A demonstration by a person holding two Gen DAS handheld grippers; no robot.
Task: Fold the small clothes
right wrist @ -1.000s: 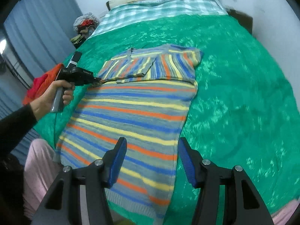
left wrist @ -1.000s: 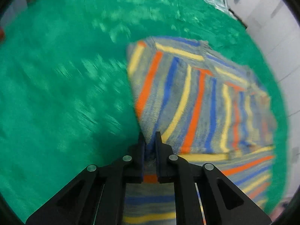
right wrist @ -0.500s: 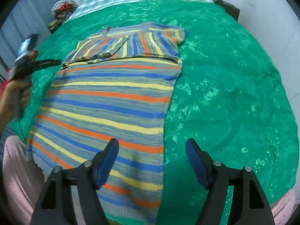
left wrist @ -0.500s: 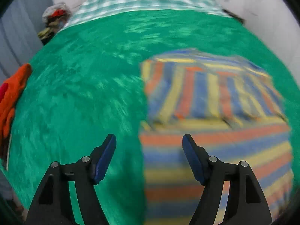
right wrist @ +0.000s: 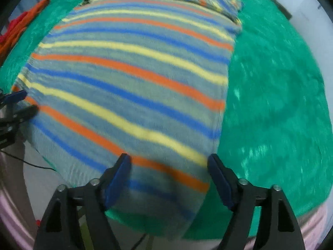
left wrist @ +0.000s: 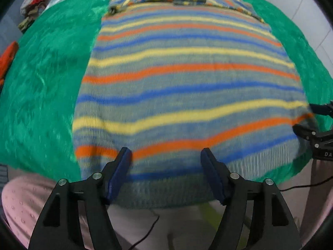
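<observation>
Between my left gripper's [left wrist: 165,156] wide jaws lies only the sweater's [left wrist: 183,83] hem, untouched; a second ago they pinched a sleeve, now folded across the chest. My right gripper [right wrist: 168,162] has just been opening, nothing clamped, poised over the other hem corner, likely for folding upward on the bed [right wrist: 270,104].

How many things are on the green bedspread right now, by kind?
Striped sweater: 1
Orange cloth at the bed's left edge: 1
Open grippers over the hem: 2, left gripper, right gripper
Total: 4
</observation>
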